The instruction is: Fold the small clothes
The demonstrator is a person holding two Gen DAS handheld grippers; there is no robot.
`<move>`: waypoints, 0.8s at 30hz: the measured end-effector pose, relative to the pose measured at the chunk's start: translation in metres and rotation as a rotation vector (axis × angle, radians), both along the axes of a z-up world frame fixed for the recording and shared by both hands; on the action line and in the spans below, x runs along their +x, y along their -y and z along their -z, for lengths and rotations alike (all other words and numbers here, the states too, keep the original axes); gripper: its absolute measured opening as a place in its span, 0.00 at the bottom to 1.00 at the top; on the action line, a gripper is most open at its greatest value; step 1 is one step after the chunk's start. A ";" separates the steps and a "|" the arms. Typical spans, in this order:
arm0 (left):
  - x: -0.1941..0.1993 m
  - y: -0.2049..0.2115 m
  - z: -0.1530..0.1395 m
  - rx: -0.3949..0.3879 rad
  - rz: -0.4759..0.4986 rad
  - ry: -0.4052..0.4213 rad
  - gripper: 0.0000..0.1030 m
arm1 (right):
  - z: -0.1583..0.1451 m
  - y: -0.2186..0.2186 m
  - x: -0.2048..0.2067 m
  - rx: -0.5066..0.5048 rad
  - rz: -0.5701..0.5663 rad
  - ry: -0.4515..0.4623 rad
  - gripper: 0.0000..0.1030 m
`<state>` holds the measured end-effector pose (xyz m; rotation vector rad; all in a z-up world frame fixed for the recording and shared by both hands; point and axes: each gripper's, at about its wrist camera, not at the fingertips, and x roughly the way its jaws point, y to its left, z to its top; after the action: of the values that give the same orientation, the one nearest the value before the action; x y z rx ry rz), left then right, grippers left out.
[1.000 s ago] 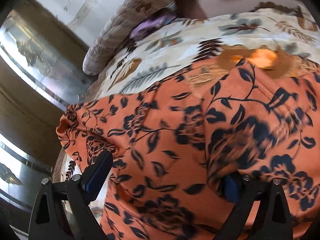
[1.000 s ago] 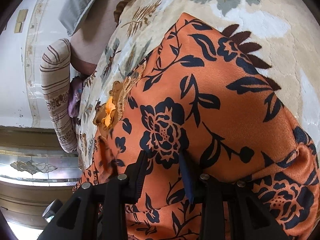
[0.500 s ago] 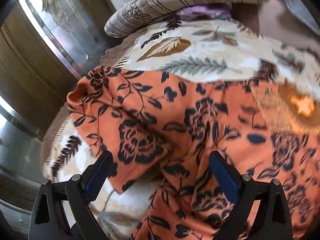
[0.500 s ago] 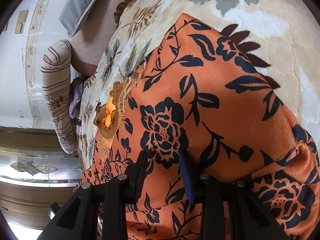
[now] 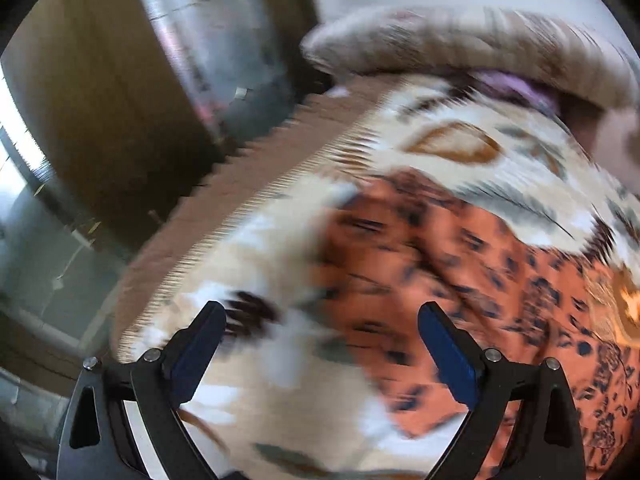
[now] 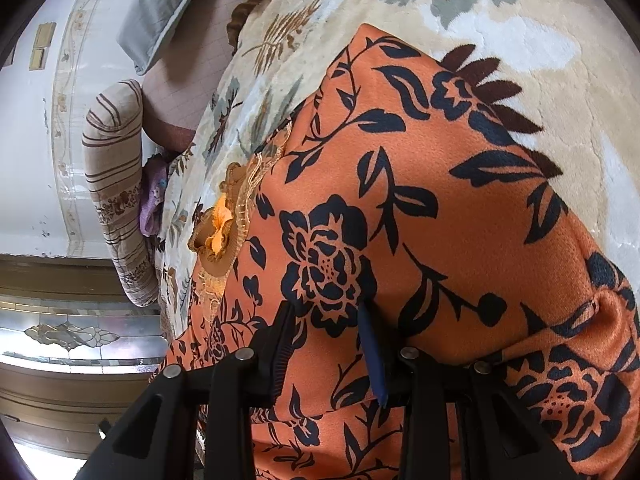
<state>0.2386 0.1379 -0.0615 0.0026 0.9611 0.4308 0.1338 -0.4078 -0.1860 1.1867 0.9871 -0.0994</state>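
Nearest the right wrist camera, the right gripper (image 6: pixel 326 316) had its jaws drawn fairly close together on a raised fold of the orange garment (image 6: pixel 460 216), the dark-flowered cloth bunched between the two pads and gripped there. Beyond the jaws the garment lay spread across the cream leaf-patterned blanket (image 6: pixel 560 40), its gathered gold-brown neckline (image 6: pixel 218 236) toward the far left edge. Farther off stood a striped bolster (image 6: pixel 116 184) with a bit of purple cloth (image 6: pixel 154 200) tucked against it, and a grey pillow (image 6: pixel 168 12) by the pale wall. In the blurred left wrist view, the left gripper (image 5: pixel 322 320) hung with its jaws spread wide and nothing between them, over bare blanket (image 5: pixel 260 260) just beside the garment's edge (image 5: pixel 460 264). Past it ran the blanket's brown border, then the same bolster (image 5: pixel 460 44) and a mirrored wooden cabinet (image 5: pixel 120 80).
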 end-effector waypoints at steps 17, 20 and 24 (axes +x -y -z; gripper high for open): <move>0.046 -0.022 0.071 -0.221 0.046 -0.094 0.52 | -0.004 -0.010 0.005 -0.053 -0.012 0.002 0.36; 0.053 -0.022 0.067 -0.237 0.051 -0.133 0.04 | -0.004 -0.008 0.004 -0.050 -0.013 0.002 0.36; 0.053 -0.012 0.018 -0.042 0.126 -0.009 0.03 | -0.004 -0.008 0.004 -0.043 -0.010 -0.002 0.36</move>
<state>0.2917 0.1498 -0.0793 0.0269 0.9734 0.2942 0.1379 -0.4002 -0.1824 1.1425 0.9882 -0.1133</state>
